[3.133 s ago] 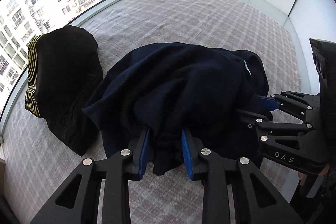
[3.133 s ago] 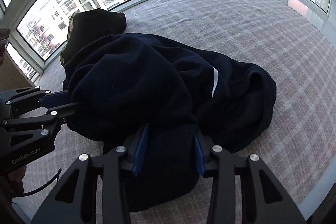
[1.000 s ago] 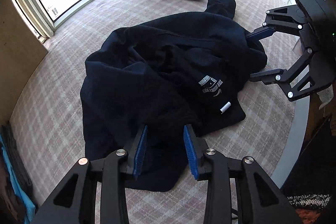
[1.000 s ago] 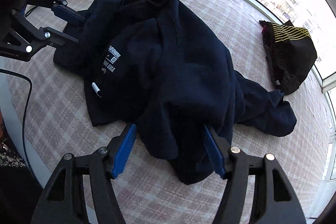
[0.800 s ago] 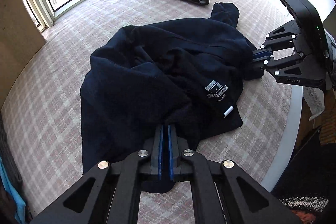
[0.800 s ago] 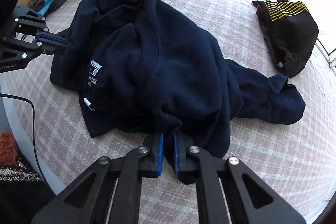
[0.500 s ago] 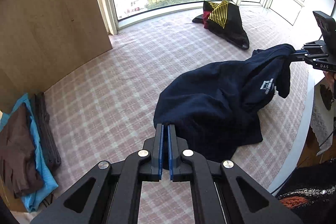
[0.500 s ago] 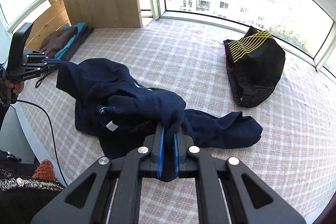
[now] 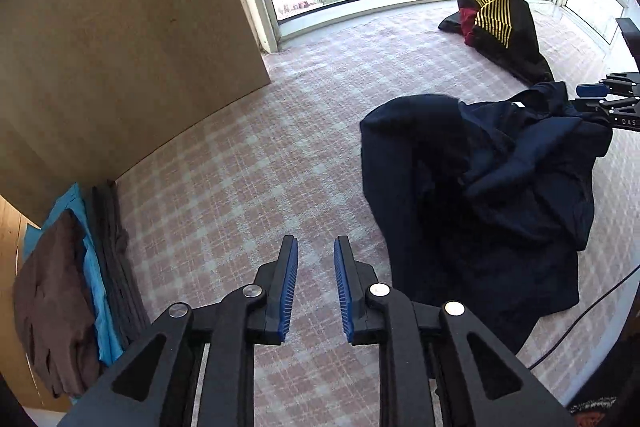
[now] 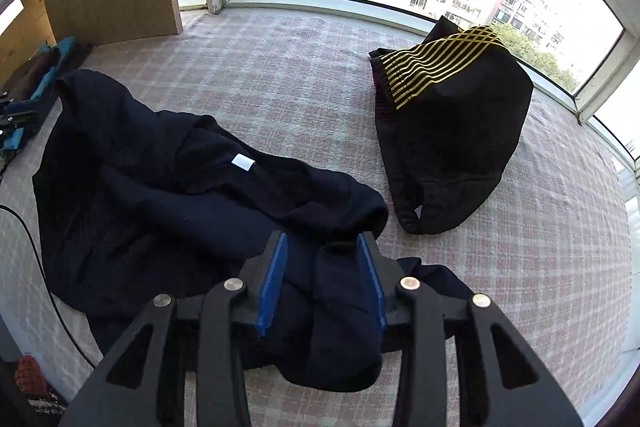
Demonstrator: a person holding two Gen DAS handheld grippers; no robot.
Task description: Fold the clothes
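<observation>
Broadly, a pink-and-white plaid woven mat (image 9: pixel 248 163) fills both views, bounded by curved window frames and a plain wooden panel (image 9: pixel 120 39) at upper left. Navy sweatshirt (image 10: pixel 160 203): thick, matte, fleece-like, lying crumpled in soft folds across the lower left and centre of the right wrist view; a white label (image 10: pixel 243 163) shows near its middle. In the left wrist view it sits at right of centre, heaped. Black garment with yellow stripes (image 10: pixel 448 131): smoother fabric, bunched into a rounded mound at upper right, well apart from the sweatshirt. Folded stack (image 9: pixel 68 287) at lower left of the left wrist view: brown over blue over dark grey, flat against the panel.

Right gripper (image 10: pixel 322 269): jaws spread, blue ribbed pads either side of a fold of the sweatshirt, cloth lying between them, not pinched. Left gripper (image 9: pixel 316 277): jaws apart, nothing between them but mat; the sweatshirt lies just to their right.
</observation>
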